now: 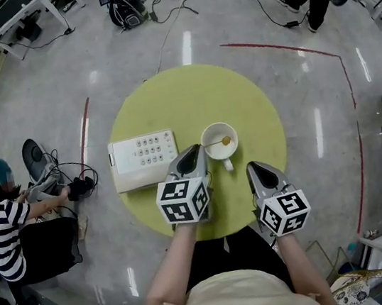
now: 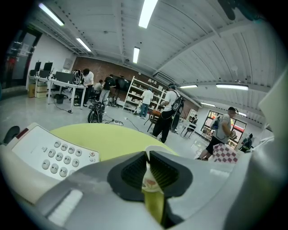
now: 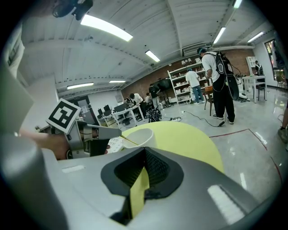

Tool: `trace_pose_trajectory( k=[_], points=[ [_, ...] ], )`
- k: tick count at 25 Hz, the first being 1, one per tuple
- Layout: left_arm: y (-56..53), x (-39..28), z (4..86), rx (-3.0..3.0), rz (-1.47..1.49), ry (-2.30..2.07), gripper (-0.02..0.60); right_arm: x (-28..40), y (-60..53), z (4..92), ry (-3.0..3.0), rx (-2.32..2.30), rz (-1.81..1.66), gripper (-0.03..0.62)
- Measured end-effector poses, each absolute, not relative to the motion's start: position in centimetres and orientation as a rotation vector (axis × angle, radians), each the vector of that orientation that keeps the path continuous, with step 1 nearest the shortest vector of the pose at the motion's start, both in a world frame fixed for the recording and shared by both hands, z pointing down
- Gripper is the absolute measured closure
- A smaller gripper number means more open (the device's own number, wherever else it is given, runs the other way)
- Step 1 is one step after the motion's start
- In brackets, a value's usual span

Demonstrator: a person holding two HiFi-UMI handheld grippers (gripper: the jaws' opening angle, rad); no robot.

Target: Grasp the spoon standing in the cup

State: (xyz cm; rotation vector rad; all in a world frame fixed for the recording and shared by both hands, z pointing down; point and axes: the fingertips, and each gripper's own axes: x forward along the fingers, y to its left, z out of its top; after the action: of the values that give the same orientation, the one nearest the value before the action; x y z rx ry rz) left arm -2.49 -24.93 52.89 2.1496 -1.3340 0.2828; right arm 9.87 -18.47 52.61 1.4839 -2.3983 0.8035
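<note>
Left gripper [image 1: 195,149] is pointing in from the near edge of the round yellow-green table [image 1: 189,94], its jaws standing narrow and pinching the thin handle of the spoon [image 1: 225,140]. The spoon is leaning in the white cup [image 1: 218,157], which is sitting about mid-table, just right of the white keypad [image 1: 144,160]. Right gripper [image 1: 254,167] is hovering over the near right edge, apart from the cup, its jaws lying together on nothing.
</note>
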Motion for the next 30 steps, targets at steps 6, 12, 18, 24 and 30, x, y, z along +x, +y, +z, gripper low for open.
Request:
trace_pose_trajectory(
  k=[6,12,18,24,30],
  points=[
    [-24.7,-2.1,52.5,2.161,0.273,-1.326,0.563,10.0,-18.0,52.3,-2.402,1.488,0.795,0.592],
    [-24.7,-1.4,51.8,2.172,0.257,-1.316,0.574,10.5,-17.8,51.7,-2.404,1.502,0.783,0.592],
    [-24.6,-1.4,51.0,2.189,0.246,-1.324,0.574,10.5,-17.6,51.3,-2.415,1.509,0.768,0.592],
    [-23.8,-1.8,50.0,2.200,0.229,-1.332,0.574,10.3,-17.3,50.8,-2.429,1.504,0.743,0.592],
    [-22.8,-2.5,48.4,2.217,0.191,-1.340,0.574,9.8,-17.0,50.4,-2.439,1.500,0.720,0.591]
  ],
)
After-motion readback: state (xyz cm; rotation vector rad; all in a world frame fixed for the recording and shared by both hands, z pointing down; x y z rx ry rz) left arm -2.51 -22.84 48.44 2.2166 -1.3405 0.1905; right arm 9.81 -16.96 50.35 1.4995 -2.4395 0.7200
